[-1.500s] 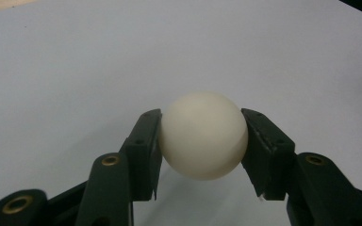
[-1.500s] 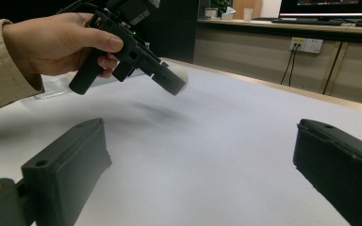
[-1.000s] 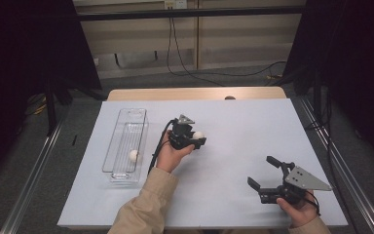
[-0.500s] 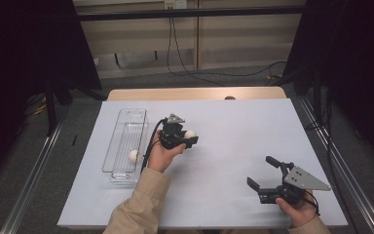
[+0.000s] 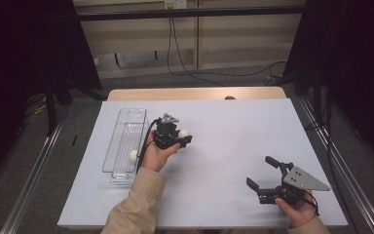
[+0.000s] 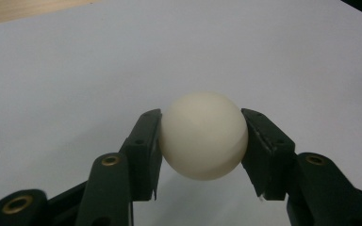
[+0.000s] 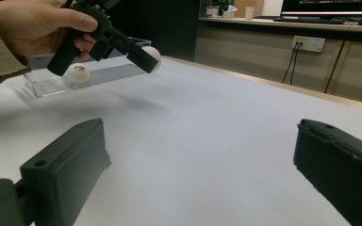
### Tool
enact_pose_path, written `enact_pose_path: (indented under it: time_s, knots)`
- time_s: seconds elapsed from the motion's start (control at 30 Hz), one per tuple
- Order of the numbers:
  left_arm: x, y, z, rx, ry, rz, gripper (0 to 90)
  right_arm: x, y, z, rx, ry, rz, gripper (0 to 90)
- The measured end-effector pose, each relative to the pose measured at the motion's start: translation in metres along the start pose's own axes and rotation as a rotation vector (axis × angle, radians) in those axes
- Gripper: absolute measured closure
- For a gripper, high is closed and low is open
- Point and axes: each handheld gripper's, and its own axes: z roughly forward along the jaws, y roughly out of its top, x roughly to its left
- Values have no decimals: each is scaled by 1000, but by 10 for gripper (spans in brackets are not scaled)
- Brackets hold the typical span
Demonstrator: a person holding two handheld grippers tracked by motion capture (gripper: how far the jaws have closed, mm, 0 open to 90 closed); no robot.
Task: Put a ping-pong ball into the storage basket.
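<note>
Left gripper (image 5: 181, 139) jaws clamp a cream-white plastic ball (image 5: 183, 133) held above the white tabletop (image 5: 233, 126), just right of the clear plastic tray (image 5: 126, 127) near its left edge; right gripper (image 5: 263, 173) jaws gape empty; keep the squeeze steady, release low inside the tray.

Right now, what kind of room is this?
Probably a lab or office test bench. A white-covered table sits in a dark frame, wall sockets with cables are behind it, and a monitor stands on a desk.
</note>
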Motion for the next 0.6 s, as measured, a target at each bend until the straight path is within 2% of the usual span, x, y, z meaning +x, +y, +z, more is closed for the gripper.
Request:
enact_pose_path:
  time_s: [0.2,0.33,0.6]
  knots:
    - [5,-1,-3,0,13,5,511,0,0,0,1,2,-1,30]
    - [5,-2,-3,-1,15,-10,511,0,0,0,0,1,-1,30]
    - [7,-3,-2,9,25,2,512,1,0,0,1,4,-8,31]
